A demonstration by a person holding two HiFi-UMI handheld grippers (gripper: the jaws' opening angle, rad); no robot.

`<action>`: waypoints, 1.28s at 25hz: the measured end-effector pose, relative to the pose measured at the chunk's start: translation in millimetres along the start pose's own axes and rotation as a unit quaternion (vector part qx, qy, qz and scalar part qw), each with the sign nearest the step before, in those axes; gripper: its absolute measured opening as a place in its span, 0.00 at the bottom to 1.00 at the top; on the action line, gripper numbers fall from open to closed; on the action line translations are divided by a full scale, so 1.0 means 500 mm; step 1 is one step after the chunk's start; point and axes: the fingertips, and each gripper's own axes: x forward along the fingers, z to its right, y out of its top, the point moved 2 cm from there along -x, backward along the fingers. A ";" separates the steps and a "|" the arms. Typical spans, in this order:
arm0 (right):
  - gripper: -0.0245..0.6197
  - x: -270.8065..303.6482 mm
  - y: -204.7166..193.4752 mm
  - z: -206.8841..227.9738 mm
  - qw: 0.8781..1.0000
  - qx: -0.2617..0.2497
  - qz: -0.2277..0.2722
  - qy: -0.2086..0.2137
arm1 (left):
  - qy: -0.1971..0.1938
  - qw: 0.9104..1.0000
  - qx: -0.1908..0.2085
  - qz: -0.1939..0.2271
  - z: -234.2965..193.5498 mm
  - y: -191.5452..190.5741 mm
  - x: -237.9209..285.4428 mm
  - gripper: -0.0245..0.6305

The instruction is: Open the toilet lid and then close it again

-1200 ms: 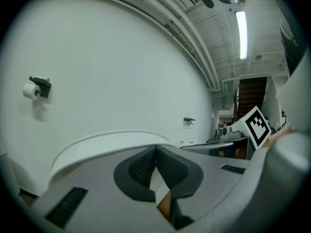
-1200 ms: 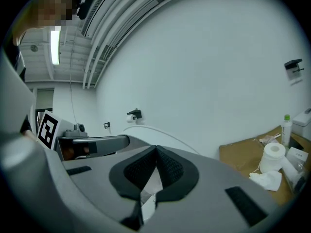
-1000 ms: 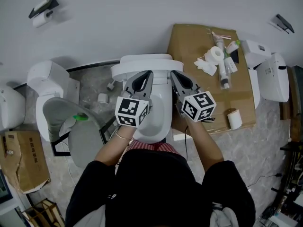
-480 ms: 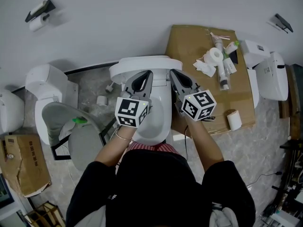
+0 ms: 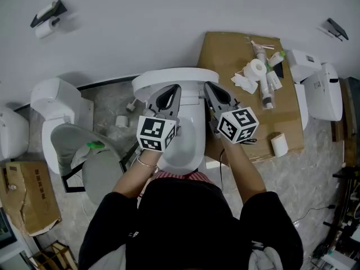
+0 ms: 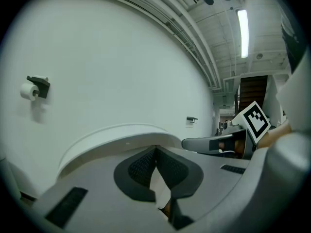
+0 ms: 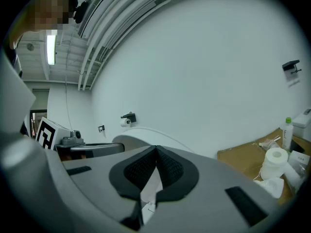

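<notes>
A white toilet [image 5: 183, 142] stands right below me in the head view, its lid lying flat over the bowl and its tank [image 5: 174, 76] against the wall. Both grippers hover over the rear half of the lid, pointing at the tank. My left gripper [image 5: 175, 88] is shut with nothing in it, and so is my right gripper [image 5: 206, 86]. In the left gripper view the left gripper [image 6: 155, 149] has its dark pads pressed together before the curved tank top [image 6: 112, 136]. The right gripper [image 7: 156, 148] in its own view looks the same, with the tank [image 7: 146, 134] behind.
A cardboard sheet [image 5: 225, 55] right of the toilet carries a paper roll [image 5: 257, 66] and tubes. Another toilet [image 5: 62, 122] stands at the left, white fixtures [image 5: 323, 91] at the right. A roll holder [image 5: 48, 11] hangs on the wall. A cardboard box [image 5: 25, 190] sits lower left.
The view has shifted slightly. Both grippers stay shut in nearly the same place over the toilet lid.
</notes>
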 end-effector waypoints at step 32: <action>0.07 0.057 0.032 0.035 1.000 -0.003 0.008 -0.008 | 0.001 1.000 0.019 -0.006 -0.048 0.007 0.032 0.04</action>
